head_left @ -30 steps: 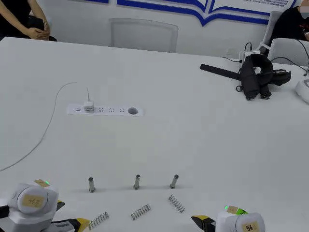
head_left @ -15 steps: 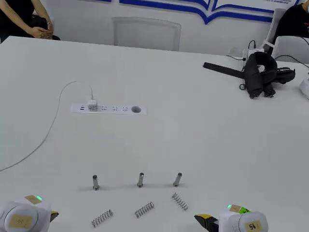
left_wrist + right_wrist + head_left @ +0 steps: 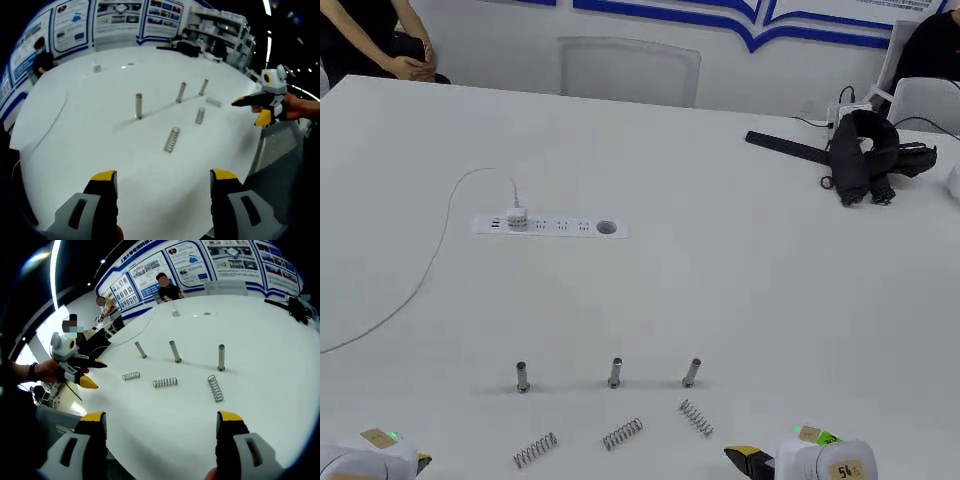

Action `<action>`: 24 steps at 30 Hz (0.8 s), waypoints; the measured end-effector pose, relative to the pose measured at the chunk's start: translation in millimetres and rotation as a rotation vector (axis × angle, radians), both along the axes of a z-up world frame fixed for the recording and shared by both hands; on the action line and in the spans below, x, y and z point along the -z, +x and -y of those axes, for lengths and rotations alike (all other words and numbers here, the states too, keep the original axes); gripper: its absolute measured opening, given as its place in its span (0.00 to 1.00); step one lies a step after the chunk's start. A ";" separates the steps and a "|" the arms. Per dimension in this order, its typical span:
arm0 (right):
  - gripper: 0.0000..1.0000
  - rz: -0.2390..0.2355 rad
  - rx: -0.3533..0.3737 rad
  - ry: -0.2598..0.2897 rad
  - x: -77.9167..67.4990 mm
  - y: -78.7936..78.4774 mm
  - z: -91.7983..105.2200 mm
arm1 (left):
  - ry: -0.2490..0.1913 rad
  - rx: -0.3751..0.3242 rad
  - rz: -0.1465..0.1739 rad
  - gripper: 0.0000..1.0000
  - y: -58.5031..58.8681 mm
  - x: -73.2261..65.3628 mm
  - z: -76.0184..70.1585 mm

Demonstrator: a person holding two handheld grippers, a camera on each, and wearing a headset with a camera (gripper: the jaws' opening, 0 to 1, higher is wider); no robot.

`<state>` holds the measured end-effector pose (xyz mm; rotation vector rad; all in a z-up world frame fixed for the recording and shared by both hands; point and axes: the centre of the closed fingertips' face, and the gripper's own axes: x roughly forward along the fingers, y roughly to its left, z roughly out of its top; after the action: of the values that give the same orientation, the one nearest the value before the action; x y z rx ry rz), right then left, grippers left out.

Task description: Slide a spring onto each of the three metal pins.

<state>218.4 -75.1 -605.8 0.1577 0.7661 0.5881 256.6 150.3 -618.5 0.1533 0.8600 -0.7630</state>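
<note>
Three bare pins (image 3: 615, 372) stand upright in a row on the surface (image 3: 740, 280), a spring (image 3: 622, 434) lying near each, likely for easy pairing; left tongs (image 3: 162, 175) and right tongs (image 3: 162, 416) hang spread, empty, at the near edge, ready to pick.

white table (image 3: 740, 280), pins (image 3: 615, 373), springs (image 3: 622, 434)
</note>
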 end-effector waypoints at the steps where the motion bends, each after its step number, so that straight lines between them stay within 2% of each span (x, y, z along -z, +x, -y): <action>1: 0.92 0.000 0.000 0.000 0.0 0.0 -0.1 | -0.004 0.003 0.000 0.79 -0.2 -0.3 0.4; 11: 0.92 -0.002 -0.002 -0.003 0.7 -1.4 -0.6 | 0.005 0.026 0.005 0.82 0.1 -0.4 1.7; 24: 0.92 -0.001 -0.002 -0.003 0.0 -1.8 0.5 | 0.021 0.087 0.009 0.82 0.8 -0.4 13.2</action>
<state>216.6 -75.6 -605.8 0.1547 0.7683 0.5890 257.5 137.1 -618.1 0.2137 0.8571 -0.8346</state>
